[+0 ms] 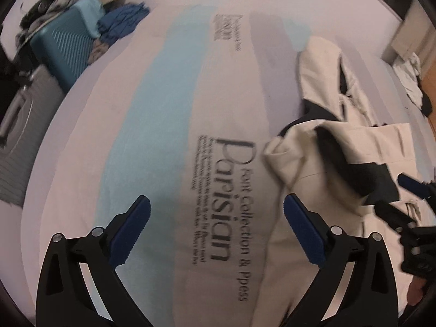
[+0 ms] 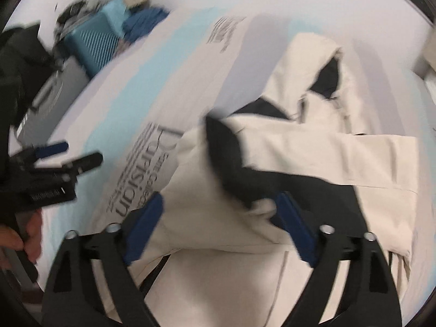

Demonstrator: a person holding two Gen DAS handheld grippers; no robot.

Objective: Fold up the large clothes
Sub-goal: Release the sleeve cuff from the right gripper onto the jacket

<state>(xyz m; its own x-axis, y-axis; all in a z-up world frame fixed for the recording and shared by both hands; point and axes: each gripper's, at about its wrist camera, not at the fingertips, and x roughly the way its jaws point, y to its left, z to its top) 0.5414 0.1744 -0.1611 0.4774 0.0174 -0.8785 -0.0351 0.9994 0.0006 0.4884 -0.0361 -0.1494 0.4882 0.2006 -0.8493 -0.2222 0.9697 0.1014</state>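
A cream jacket with black lining (image 2: pixel 313 158) lies partly folded on the bed, hood (image 2: pixel 313 54) at the far end. In the left wrist view the jacket (image 1: pixel 340 147) lies to the right. My left gripper (image 1: pixel 216 218) is open and empty, above the printed bedsheet (image 1: pixel 218 185) left of the jacket. My right gripper (image 2: pixel 218 212) is open above the jacket's near folded part, fingers either side of a cream fold, not closed on it. Each gripper shows in the other's view: the right one (image 1: pixel 403 199), the left one (image 2: pixel 73 155).
A teal suitcase (image 1: pixel 65 46) with blue clothes (image 1: pixel 122 19) on it stands past the bed's far left edge, a grey case (image 1: pixel 19 109) beside it. White clothing (image 1: pixel 411 79) lies at the far right by a wooden floor.
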